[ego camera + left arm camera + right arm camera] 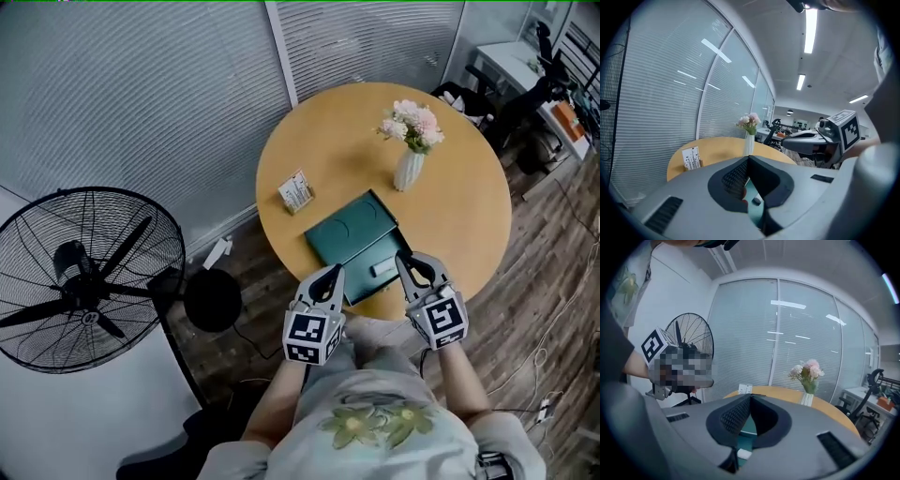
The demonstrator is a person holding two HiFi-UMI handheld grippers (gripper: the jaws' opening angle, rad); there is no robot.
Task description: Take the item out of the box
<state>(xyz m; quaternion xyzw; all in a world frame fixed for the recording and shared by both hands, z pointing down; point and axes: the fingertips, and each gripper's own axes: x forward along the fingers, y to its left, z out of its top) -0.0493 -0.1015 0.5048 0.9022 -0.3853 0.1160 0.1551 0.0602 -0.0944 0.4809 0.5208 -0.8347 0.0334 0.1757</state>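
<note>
**Head view:** We look steeply down on a round wooden surface (469, 211). On it a green box (349, 228) lies open, and a small white item (384, 268) lies in its darker half, the half closer to the person (384, 431). Behind the box stand a white vase (409, 170) of pink flowers and a small card (295, 191). A black fan (84, 281) stands on the floor at the left. The left tongs (330, 274) and right tongs (409, 262) point at the box's near corners, one on each side of the item. We cannot tell whether they touch the box.

**Left gripper view:** The left tongs (748, 159) are pressed together at the tips and pinch nothing. Green from the box (754, 208) shows through the gap lower down. Beyond are the surface (717, 147), the card (691, 158) and the vase (749, 143).

**Right gripper view:** The right tongs (750, 397) are also pressed together and empty. Below the tips we see the box (749, 427) and, lower still, the white item (744, 454) inside it. The card (744, 389), the vase (806, 399) and the fan (691, 338) stand behind.
</note>
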